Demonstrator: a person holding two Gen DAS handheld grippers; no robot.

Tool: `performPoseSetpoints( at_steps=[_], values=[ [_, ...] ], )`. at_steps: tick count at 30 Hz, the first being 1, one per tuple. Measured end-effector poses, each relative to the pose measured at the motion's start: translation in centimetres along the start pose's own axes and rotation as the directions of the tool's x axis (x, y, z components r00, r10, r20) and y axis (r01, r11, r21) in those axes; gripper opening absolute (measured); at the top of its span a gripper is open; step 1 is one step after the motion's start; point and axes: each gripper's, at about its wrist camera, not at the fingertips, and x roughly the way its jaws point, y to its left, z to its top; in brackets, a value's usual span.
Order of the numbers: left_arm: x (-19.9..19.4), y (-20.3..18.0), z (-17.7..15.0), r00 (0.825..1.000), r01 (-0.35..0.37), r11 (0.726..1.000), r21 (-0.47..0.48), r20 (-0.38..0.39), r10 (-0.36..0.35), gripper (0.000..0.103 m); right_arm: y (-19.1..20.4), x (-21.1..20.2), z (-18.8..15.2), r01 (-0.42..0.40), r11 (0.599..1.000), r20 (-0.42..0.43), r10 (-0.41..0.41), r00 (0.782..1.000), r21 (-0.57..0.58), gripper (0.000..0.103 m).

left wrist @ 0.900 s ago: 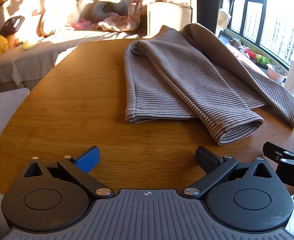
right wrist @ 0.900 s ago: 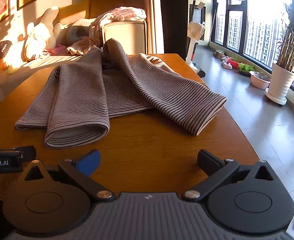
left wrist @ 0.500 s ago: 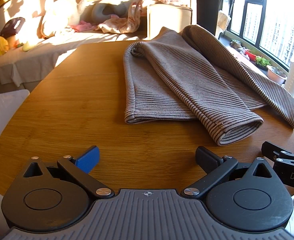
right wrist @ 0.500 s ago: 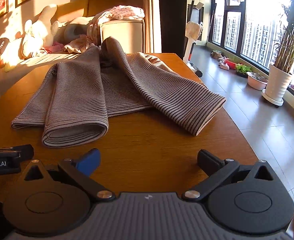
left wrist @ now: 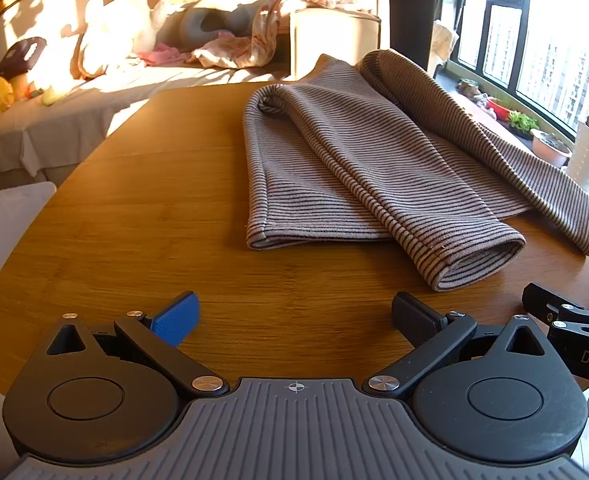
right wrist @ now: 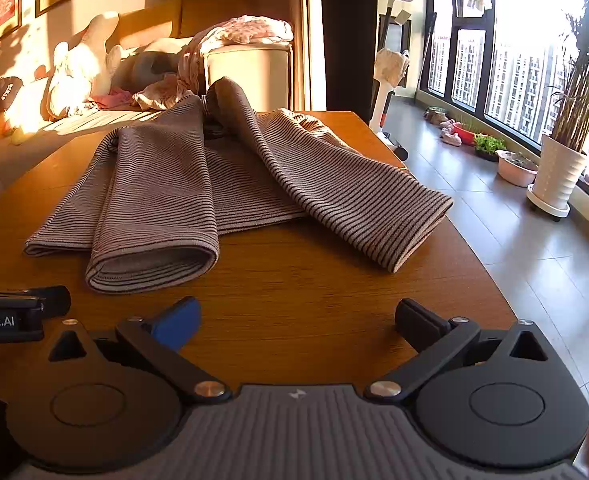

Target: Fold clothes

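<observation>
The striped brown garment (left wrist: 378, 168) lies on the wooden table (left wrist: 134, 232), partly folded, with both sleeves drawn in over the body; in the left wrist view it fills the 12 to 2 o'clock area, and in the right wrist view (right wrist: 198, 188) it sits from 10 to 1 o'clock. Both the left gripper (left wrist: 294, 314) and the right gripper (right wrist: 298, 318) hover over bare wood short of the cloth, their fingers spread wide with nothing between them. The main risk seems to be the right-hand sleeve (right wrist: 358, 204), whose cuff reaches toward the table's edge at about 2 o'clock: a careless pull could drag it over the rim and undo the fold. The near sleeve cuff (right wrist: 154, 264) is a thick, rounded roll, so a shallow pinch may catch only the top layer and peel it open. The two grippers also sit close side by side, so reaching for the same hem could make them collide. The smooth wood probably lets the whole garment slide instead of creasing.
</observation>
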Motion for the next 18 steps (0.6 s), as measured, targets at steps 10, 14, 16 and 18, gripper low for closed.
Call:
performPoseSetpoints(
  at_steps=[10, 14, 16, 18],
  values=[
    [0.02, 0.03, -0.02, 1.0, 0.0, 1.0, -0.001, 0.0, 0.0, 0.103, 0.16, -0.07, -0.14, -0.001, 1.0, 0.009, 0.001, 1.0, 0.0, 0.103],
    [-0.03, 0.02, -0.04, 1.0, 0.0, 1.0, 0.0, 0.001, 0.0, 0.103, 0.13, -0.12, -0.1, -0.002, 1.0, 0.012, 0.002, 1.0, -0.001, 0.103],
    [-0.06, 0.03, -0.04, 1.0, 0.0, 1.0, 0.0, 0.001, 0.0, 0.103, 0.13, -0.12, -0.08, -0.001, 1.0, 0.012, 0.001, 1.0, -0.001, 0.103],
    [-0.05, 0.02, -0.03, 1.0, 0.0, 1.0, 0.0, 0.002, 0.0, 0.103, 0.12, -0.14, -0.07, -0.001, 1.0, 0.012, 0.001, 1.0, -0.001, 0.103]
  ],
)
